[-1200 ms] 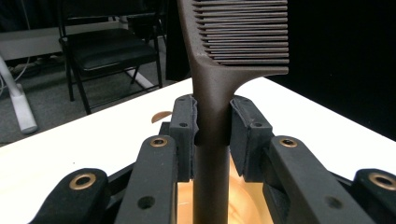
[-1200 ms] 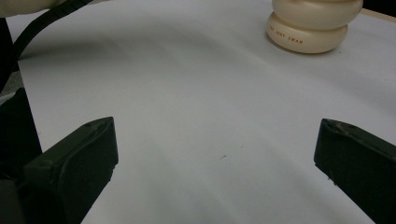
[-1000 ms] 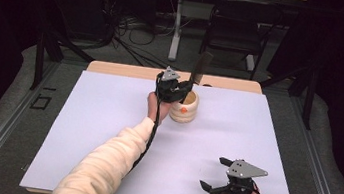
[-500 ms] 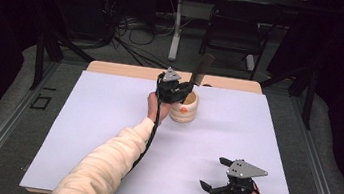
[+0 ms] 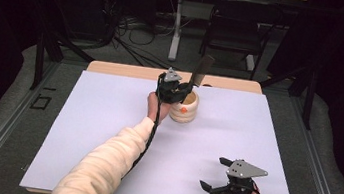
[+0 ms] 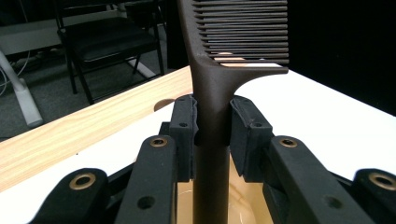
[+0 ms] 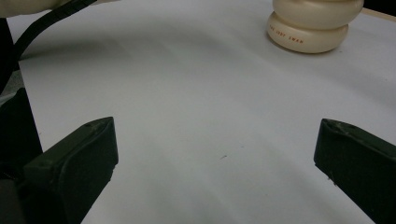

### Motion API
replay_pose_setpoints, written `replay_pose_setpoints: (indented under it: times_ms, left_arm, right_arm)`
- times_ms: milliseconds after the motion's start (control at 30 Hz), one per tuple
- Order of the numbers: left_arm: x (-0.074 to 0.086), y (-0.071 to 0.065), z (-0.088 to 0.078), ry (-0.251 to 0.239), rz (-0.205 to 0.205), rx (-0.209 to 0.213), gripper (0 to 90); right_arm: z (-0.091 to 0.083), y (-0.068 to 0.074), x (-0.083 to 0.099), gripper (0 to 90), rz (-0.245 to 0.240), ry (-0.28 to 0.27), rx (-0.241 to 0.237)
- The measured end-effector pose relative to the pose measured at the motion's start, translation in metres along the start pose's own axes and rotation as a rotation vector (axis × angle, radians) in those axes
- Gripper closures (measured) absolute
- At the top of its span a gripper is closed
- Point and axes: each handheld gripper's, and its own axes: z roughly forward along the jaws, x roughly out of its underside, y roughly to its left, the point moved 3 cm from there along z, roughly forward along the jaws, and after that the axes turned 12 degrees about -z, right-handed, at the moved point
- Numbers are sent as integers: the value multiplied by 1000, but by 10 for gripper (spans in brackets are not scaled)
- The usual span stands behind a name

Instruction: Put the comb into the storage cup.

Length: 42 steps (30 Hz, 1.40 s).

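The left claw [image 5: 179, 89] is squeezed tight on the handle of a dark comb [image 6: 219, 84]. The comb stands almost straight up, teeth at the top, right over a small cream cup [image 5: 184, 108]. The cup sits on the white bench [image 5: 106, 118] near the far edge. The right claw [image 5: 214, 174] rests low near the front edge, well apart from the cup. Its jaws are spread wide with nothing between them.

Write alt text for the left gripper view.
The left claw is shut on the handle of a dark comb, held upright with its teeth at the top, over the open cream cup. Behind lie the white table cover, a wooden table edge and a black chair.
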Motion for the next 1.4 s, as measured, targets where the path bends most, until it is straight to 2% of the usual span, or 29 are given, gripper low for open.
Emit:
replay_pose_setpoints:
  times_ms: [600,933,1233,1300,1400]
  left_arm:
    - [3,0,5,45,24,-14,720]
    - [8,1,9,83,16,-17,715]
    - [11,1,10,108,24,-18,710]
    - [10,0,10,102,24,-8,688]
    - [8,-2,7,98,20,-1,565]
  right_arm:
    - [0,0,0,0,-2,3,0]
    - [0,0,0,0,-2,3,2]
    - [0,0,0,0,-3,0,3]
    - [0,0,0,0,-2,0,3]
    - [0,0,0,0,-3,-1,4]
